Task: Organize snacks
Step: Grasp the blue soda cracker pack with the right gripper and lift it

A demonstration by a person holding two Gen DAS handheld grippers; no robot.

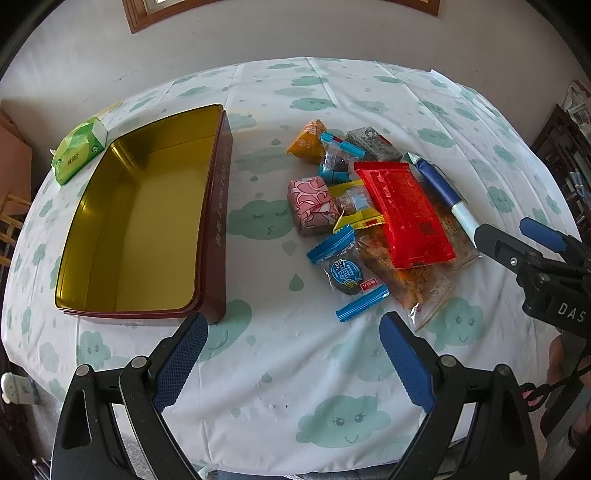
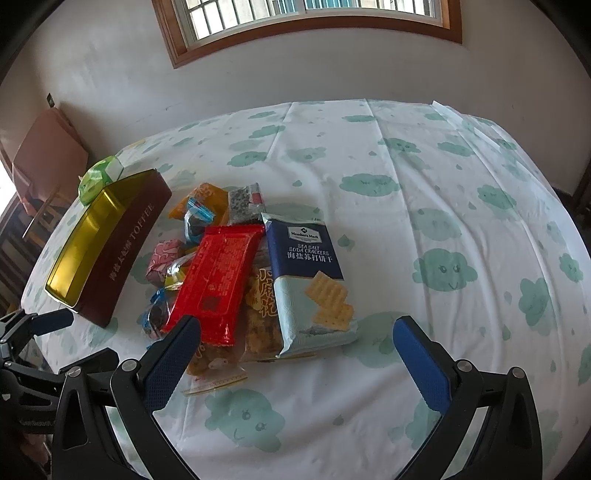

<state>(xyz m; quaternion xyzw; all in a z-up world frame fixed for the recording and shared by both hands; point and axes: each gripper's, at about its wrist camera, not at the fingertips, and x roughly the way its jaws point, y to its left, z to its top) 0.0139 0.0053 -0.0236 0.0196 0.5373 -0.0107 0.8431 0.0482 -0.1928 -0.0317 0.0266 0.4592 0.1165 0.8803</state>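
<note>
both the left gripper [image 1: 293, 334] and right gripper [image 2: 297, 338] hang wide open and empty near the snack pile [image 1: 373, 206], right of the empty tin [image 1: 144, 221] on the desk [image 2: 443, 184]; overlapping slippery wrappers could drag neighbours along or slip free.

green tissue pack [image 1: 79, 149] on the cloud-print tablecloth [image 1: 295, 369]; barred window [image 2: 306, 22] behind.

Black tool [image 1: 293, 332] frames, blue textured pads [image 1: 181, 360], silver screws.
</note>
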